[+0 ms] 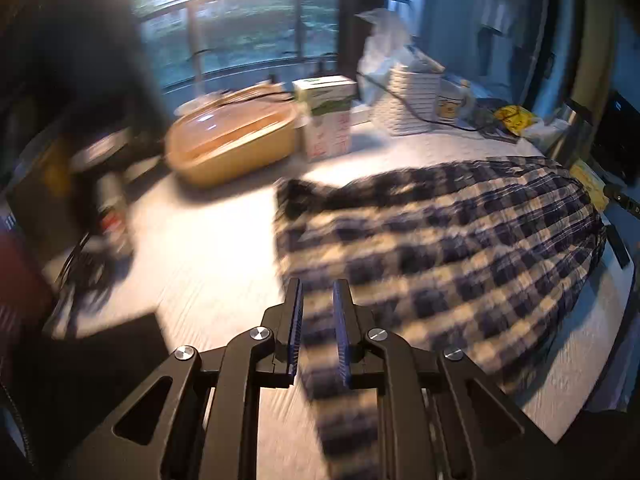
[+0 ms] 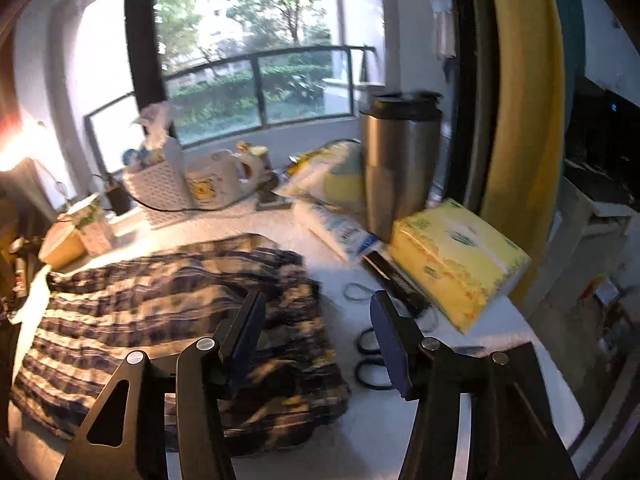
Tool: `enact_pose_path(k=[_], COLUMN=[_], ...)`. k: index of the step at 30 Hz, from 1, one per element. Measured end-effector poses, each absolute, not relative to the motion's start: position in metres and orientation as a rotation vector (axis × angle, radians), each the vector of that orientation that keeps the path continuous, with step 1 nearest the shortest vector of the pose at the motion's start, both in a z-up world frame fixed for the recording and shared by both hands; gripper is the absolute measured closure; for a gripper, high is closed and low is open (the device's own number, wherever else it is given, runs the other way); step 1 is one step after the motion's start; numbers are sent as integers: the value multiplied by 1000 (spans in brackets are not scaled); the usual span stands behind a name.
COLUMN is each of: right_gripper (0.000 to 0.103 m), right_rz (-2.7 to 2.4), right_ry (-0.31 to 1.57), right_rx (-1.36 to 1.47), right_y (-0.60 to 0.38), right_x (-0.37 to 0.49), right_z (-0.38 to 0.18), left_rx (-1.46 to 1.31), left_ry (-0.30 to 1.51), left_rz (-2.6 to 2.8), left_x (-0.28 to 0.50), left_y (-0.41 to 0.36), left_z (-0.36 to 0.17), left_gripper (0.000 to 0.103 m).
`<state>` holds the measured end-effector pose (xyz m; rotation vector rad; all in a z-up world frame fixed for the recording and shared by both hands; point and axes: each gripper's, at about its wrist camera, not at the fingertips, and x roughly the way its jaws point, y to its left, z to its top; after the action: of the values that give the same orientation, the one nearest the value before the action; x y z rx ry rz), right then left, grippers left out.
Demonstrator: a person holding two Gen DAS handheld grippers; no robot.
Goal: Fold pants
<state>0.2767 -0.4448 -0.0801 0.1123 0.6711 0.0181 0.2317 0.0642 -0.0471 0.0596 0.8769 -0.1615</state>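
1. Left gripper [image 1: 317, 320] nearest the lens in the left wrist view: jaws nearly together, clenched on a strip of the plaid pants [image 1: 460, 248]; the cloth runs between the pads and hangs below them.
2. Pants spread over the white tabletop [image 1: 208, 264], the bulk right of centre and reaching toward the far right edge. View blurred.
3. Far side, left wrist view: tan tub [image 1: 232, 140] with a clear lid, a green-and-white carton [image 1: 328, 116] just right of it, then a white woven basket [image 1: 412, 100].
4. Right gripper [image 2: 318, 332]: jaws released and standing apart, nothing pressed between them. Left jaw lies over the right edge of the pants [image 2: 160, 304]; right jaw over bare tabletop.
5. Right wrist view: black scissors [image 2: 370, 360] beside the right jaw, handles near.
6. Farther right: yellow tissue pack [image 2: 456, 256], steel tumbler [image 2: 400, 164] upright just behind it.
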Motion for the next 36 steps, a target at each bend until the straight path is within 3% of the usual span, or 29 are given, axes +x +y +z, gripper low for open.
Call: enact_pose_path(k=[6,14,15,21,32,36], right_gripper=[46,50,54,54,53,52], right_rz=[80,429,479,630,593,564], right_ry=[705,727,747,979,990,998], right_rx=[145,-14,-1,26,-46,-36], right_y=[-436,-284,-268,-182,-141,-141], right_x=[282,337,344,401,444,448], right_z=[-87,-80,-85,-134,-147,-144], left_rx=[79,55,45,-6,-64,-44], left_ry=[900,984,990,1026,968,954], left_rz=[-288,-374,-379,-358,-173,-121], left_x=[278,333,338,361,368,362], left_y=[40,35,37,54,93,102], left_z=[-59,-88,-92,-109,-108,-99], left_gripper=[88,88,88,88,88,82])
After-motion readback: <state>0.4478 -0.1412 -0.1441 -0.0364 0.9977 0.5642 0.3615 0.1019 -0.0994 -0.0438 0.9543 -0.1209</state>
